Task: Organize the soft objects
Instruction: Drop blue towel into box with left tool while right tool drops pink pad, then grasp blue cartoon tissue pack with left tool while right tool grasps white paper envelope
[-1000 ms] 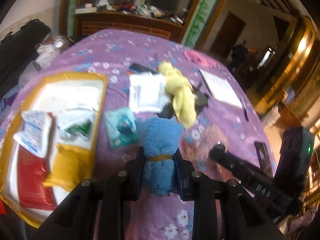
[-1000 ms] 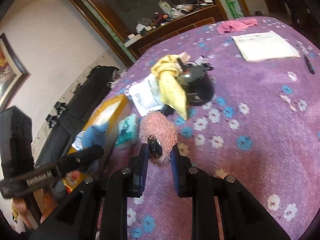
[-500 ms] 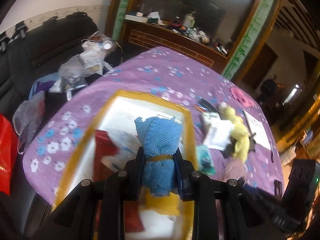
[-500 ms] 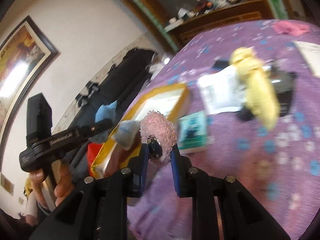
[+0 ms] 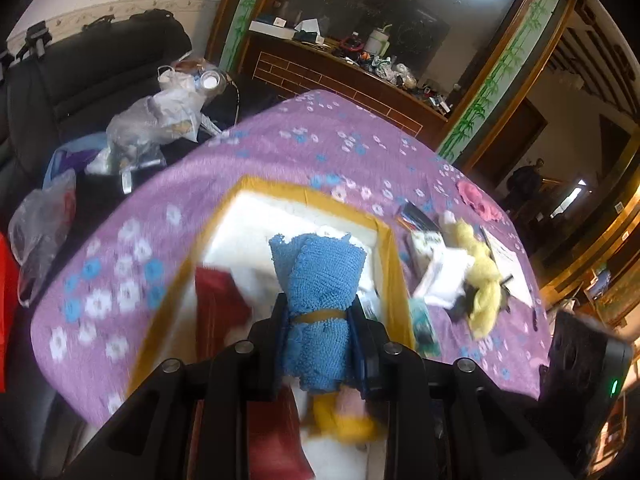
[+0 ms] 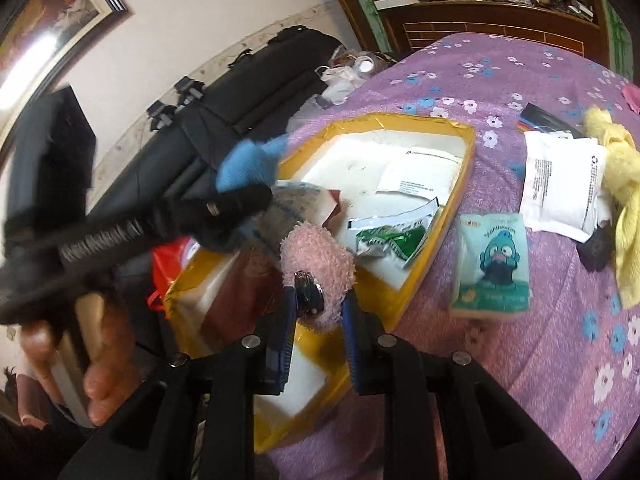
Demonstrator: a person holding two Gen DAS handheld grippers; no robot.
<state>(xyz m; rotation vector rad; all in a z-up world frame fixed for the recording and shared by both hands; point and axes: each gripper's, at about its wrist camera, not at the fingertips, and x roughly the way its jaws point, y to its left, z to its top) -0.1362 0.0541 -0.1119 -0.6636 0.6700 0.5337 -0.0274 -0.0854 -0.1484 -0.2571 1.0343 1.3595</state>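
My left gripper [image 5: 320,320] is shut on a rolled blue towel [image 5: 318,284] tied with a yellow band, held above the yellow-rimmed tray [image 5: 394,264]. My right gripper [image 6: 318,312] is shut on a fluffy pink pom-pom [image 6: 320,256] with a metal clip, held over the near edge of the same tray [image 6: 452,208]. The left gripper and the blue towel [image 6: 248,164] also show at the left of the right wrist view. A yellow cloth [image 5: 482,280] lies on the purple table to the right of the tray, and also shows in the right wrist view [image 6: 624,184].
The tray holds red packets [image 5: 220,300], a green-and-white sachet [image 6: 388,236] and white papers. A teal tissue pack [image 6: 494,264] and a white packet [image 6: 560,184] lie beside it. A pink cloth [image 5: 476,200] sits far back. A black sofa [image 5: 80,80] with bags stands left.
Both grippers have swung left from the table's middle to above the tray, carrying the blue towel and the pink pom-pom. Both stayed shut.
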